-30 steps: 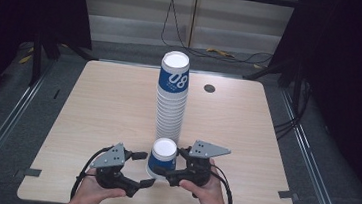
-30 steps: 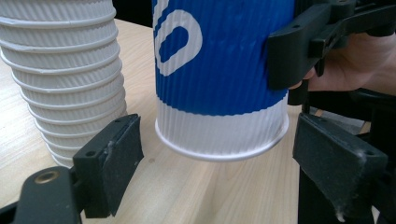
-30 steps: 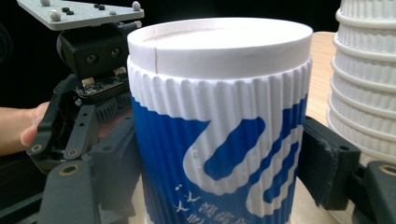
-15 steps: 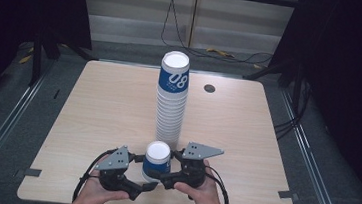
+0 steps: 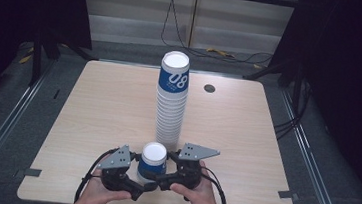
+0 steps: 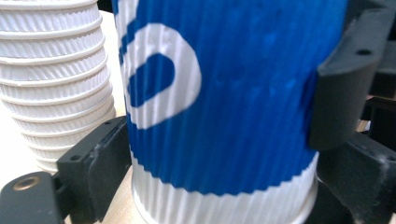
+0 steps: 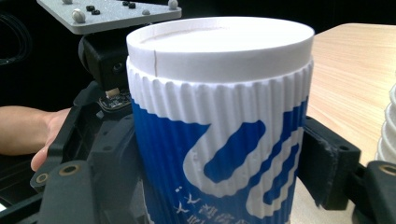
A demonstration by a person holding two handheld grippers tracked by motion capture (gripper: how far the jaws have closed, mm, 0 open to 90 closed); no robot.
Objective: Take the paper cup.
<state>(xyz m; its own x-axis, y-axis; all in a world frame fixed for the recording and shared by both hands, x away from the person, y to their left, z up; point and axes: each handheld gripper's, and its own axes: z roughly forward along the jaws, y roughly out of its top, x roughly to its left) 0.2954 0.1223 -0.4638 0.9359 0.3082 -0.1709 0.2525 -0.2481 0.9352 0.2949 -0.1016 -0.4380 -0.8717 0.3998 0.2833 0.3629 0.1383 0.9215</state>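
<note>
Wooden tabletop (image 5: 92, 118) in dark room | single blue-white cup (image 5: 153, 160) stood upright near front edge, axis vertical, just before the cup stack (image 5: 171, 101) | clamped between left gripper (image 5: 136, 194) and right gripper (image 5: 160, 184), both equally near

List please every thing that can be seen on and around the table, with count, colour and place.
Single ribbed paper cup: one, blue and white, near table edge, between both grippers.
Tall stack of ribbed paper cups: one, white with blue top cup, table centre.
Wooden table: one, light brown.
Round hole: one, dark, far right of table.
Left gripper: black, jaws against the single cup.
Right gripper: black, jaws against the same cup.
Hands: two, bottom edge.
</note>
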